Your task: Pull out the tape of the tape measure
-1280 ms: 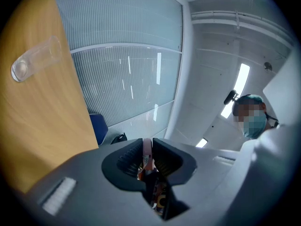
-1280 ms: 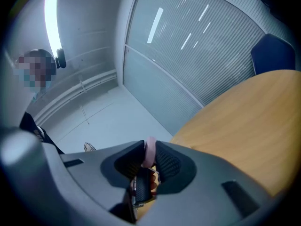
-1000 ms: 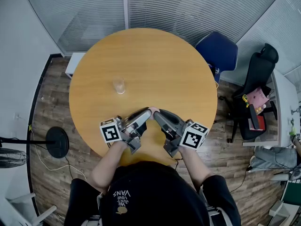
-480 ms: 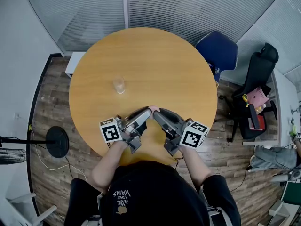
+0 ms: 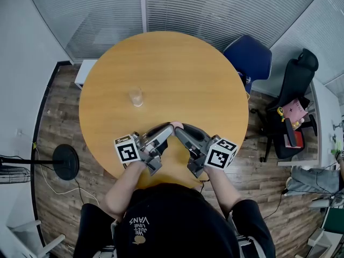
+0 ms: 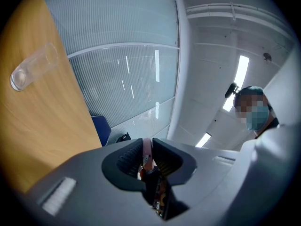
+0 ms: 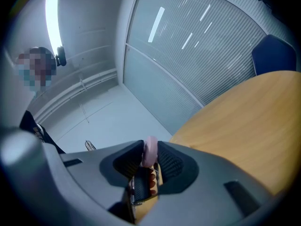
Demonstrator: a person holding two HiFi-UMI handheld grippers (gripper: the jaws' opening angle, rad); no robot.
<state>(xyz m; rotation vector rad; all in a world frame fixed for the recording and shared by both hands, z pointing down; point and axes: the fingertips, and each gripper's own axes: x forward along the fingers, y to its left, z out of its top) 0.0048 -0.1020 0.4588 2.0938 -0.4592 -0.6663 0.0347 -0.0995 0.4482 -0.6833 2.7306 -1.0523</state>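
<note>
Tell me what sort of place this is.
Probably an office meeting room: a round wooden table, a blue chair and a black office chair nearby, and a ribbed glass partition behind the table.

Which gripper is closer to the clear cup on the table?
Left. The left gripper sits below-right of the clear cup; the right gripper is just beyond it, farther right.

Bright, even indoor light; heavy fisheye warp, dark corners.

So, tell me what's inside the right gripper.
A pink tape measure, edge-on, between the right gripper's jaws, which have just been opening. Its lower part is hidden down in their gap.
</note>
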